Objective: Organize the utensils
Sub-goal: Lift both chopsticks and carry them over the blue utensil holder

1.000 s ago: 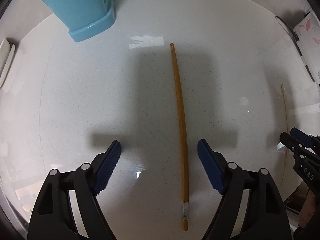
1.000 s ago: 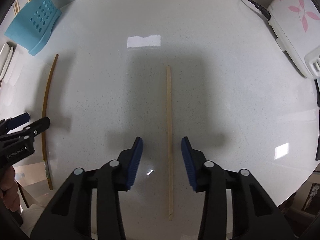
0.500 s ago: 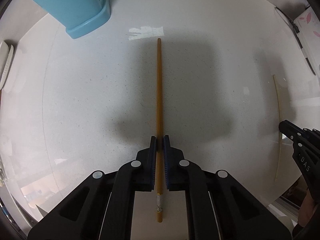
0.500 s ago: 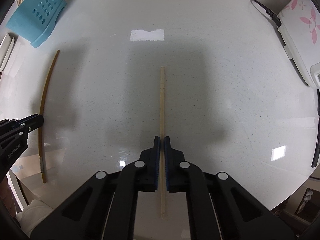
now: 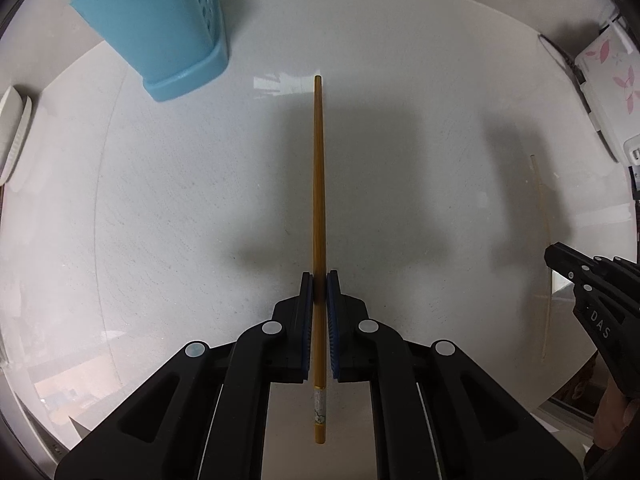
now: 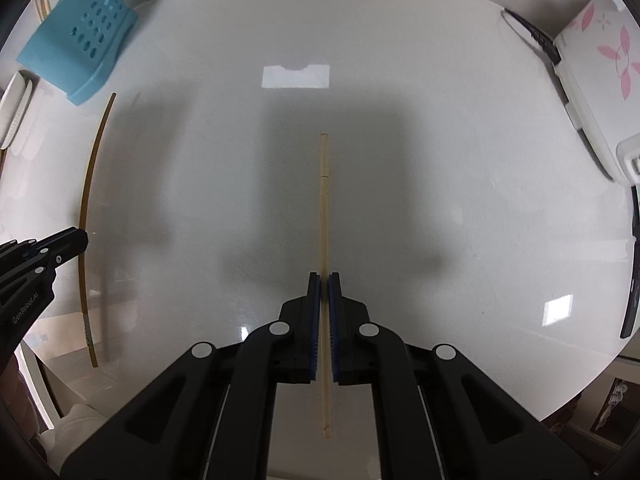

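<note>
My left gripper (image 5: 319, 280) is shut on a brown chopstick (image 5: 318, 168) and holds it above the white table, tip pointing forward. My right gripper (image 6: 324, 282) is shut on a pale chopstick (image 6: 324, 208), also held off the table. A blue perforated utensil holder (image 5: 160, 28) with several chopsticks in it stands at the far left; it also shows in the right wrist view (image 6: 80, 52). The brown chopstick (image 6: 90, 200) and left gripper (image 6: 76, 240) show at the left of the right wrist view. The pale chopstick (image 5: 540, 216) and right gripper (image 5: 560, 256) show at the right of the left wrist view.
A white box with pink flowers (image 6: 592, 68) sits at the far right with a black cable (image 6: 528, 28) beside it. A white ribbed object (image 5: 12, 132) lies at the left edge. The round white table (image 6: 440, 160) ends near me.
Both grippers closed on their chopsticks and have lifted them off the table. The blue holder now looks nearer in the left wrist view.
</note>
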